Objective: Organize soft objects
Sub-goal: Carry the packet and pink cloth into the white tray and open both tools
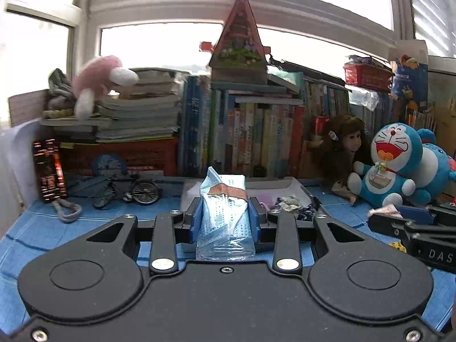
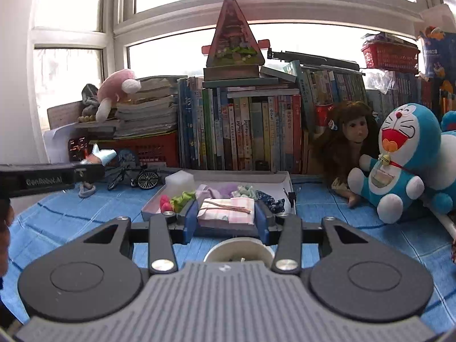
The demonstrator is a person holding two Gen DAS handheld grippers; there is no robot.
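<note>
A home, likely a child's study corner: beyond the tongs a window (image 2: pixel 199 8) rises over a row of books (image 2: pixel 245 131); right of them sit a doll (image 2: pixel 350 136) and a blue plush cat (image 2: pixel 399 162); a pink plush (image 2: pixel 116 88) tops stacked books at left, above a blue-covered desk (image 2: pixel 85 213).

Two grippers are seen — the left gripper (image 1: pixel 225 216) and the right gripper (image 2: pixel 225 216) — each with one packet. One white tray (image 2: pixel 286 181), one doll (image 2: pixel 352 134), one toy bicycle (image 2: pixel 134 178) and two blue plush toys are counted.
</note>
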